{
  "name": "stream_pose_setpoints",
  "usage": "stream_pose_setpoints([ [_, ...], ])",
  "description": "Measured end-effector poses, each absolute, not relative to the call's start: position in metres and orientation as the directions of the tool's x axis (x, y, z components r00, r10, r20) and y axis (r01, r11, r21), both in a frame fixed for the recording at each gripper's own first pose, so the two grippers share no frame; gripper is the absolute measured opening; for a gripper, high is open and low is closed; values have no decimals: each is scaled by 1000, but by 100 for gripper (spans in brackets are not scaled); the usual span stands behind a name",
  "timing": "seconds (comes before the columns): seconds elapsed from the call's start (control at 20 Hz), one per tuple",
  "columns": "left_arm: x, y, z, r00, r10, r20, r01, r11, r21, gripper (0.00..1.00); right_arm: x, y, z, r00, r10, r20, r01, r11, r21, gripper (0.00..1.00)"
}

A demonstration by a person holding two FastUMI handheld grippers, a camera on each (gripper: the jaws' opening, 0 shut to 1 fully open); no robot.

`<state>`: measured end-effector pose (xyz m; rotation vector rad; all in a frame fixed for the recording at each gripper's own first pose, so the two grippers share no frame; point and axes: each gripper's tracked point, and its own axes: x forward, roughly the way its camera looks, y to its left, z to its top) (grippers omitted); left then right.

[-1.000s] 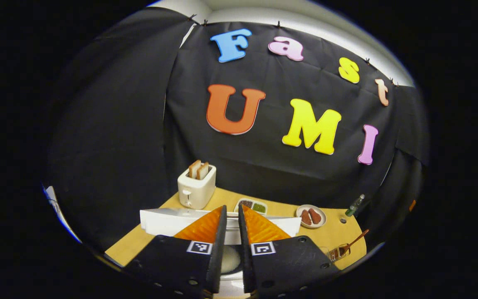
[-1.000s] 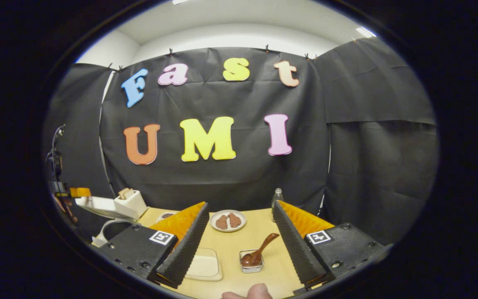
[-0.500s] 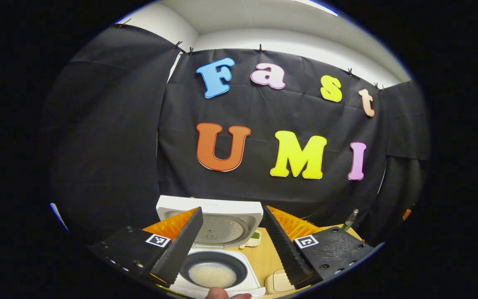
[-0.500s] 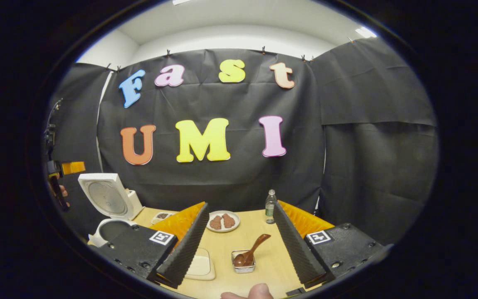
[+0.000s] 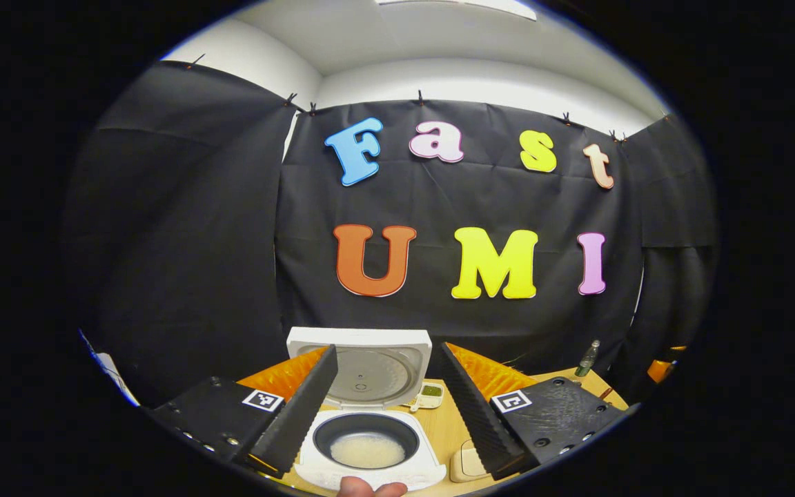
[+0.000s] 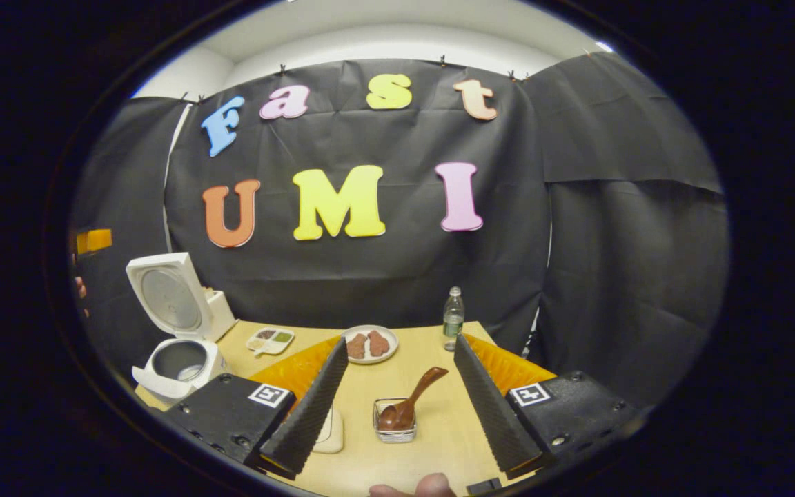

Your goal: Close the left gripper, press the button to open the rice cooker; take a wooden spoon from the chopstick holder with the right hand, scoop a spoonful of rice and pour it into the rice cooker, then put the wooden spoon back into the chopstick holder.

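Right at the near edge of the left gripper view a fingertip [image 5: 370,489] peeks in, and the left gripper [image 5: 385,404] hangs over the table with its fingers spread wide apart, nothing between them. Straight ahead between those fingers sits the white rice cooker [image 5: 370,449] — lid [image 5: 363,369] standing upright, dark inner pot showing a pale layer of rice at the bottom. Just beyond it lies a small divided dish [image 5: 428,393].

Over to the right gripper view: the right gripper [image 6: 397,407] is also held wide, gripping nothing. Between its fingers, near on the wooden table [image 6: 425,386], stands the small clear chopstick holder [image 6: 393,421] with the wooden spoon [image 6: 411,404] resting in it, bowl down, handle leaning up to the right. A pale container [image 6: 332,431] lies just left of it, partly behind a finger. Farther back — a plate of brown food [image 6: 368,343], a clear bottle [image 6: 452,320], and the cooker off at the left edge.
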<state>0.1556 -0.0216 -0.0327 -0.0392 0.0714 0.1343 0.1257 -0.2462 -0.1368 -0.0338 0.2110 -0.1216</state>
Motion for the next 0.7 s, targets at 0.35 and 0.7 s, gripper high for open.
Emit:
stream_pose_setpoints([
  [0.35,156,-39,-40,983,170,-75,-172,985,-22,94,176,-274,-240,937,-87,-339,90,996,-5,100],
  [0.7,172,-51,-58,971,205,-120,-203,979,28,94,237,-301,-328,880,-27,-474,101,986,132,94],
])
